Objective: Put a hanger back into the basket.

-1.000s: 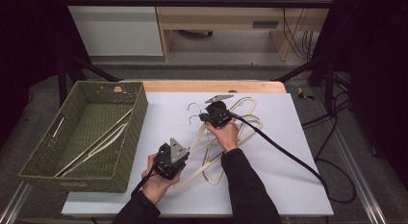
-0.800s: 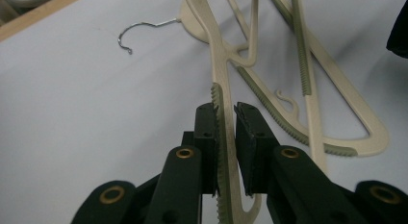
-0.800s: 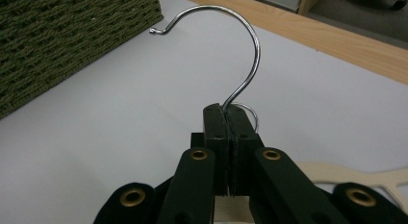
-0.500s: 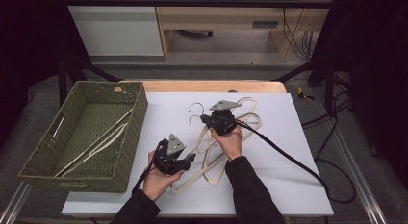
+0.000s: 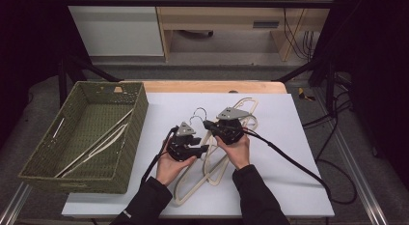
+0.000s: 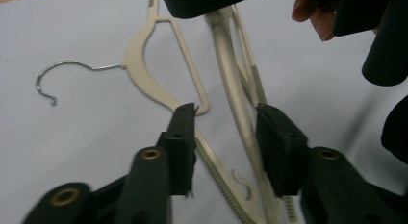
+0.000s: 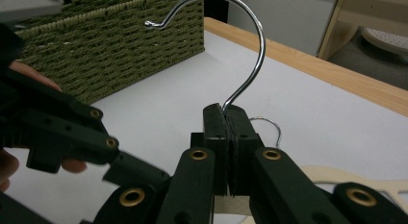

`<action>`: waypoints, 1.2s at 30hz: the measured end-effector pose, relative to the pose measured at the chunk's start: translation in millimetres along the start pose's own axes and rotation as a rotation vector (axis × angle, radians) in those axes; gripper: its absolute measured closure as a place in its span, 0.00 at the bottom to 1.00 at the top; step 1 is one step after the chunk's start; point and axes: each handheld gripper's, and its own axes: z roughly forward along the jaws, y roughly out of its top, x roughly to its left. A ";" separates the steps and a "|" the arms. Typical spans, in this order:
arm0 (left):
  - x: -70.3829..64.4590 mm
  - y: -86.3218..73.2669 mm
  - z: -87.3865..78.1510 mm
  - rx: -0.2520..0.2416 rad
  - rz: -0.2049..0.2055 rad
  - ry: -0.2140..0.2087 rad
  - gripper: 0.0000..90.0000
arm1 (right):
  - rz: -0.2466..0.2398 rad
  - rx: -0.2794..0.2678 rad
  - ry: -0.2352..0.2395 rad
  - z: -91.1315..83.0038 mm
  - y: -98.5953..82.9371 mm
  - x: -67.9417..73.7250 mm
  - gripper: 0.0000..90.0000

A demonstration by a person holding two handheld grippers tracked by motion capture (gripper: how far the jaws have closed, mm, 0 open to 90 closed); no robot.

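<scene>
High view: the green basket at the table's left edge holds pale hangers; bare white table lies right of the hanger pile. Left gripper view: left gripper fingers open, straddling hanger arms. Right gripper view: right gripper fingers clamped on a metal hook, basket beyond.

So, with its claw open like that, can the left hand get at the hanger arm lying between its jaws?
Probably yes. The left claw stands open astride a cream hanger arm, and nothing sits between jaws and plastic. The right claw, shut on a hanger hook, is close above and may crowd it.
</scene>
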 end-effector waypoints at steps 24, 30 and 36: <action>-18.4 -7.6 -41.8 -0.092 0.044 0.016 0.96 | -0.038 -0.090 0.092 -75.6 -0.2 25.9 0.71; -11.2 -9.1 -65.9 -0.105 0.055 0.046 0.96 | -0.028 -0.104 0.048 -97.0 -14.1 21.0 0.47; -5.9 -8.4 -86.1 -0.122 0.066 0.065 0.96 | 0.018 -0.091 0.003 -113.4 -33.5 10.0 0.30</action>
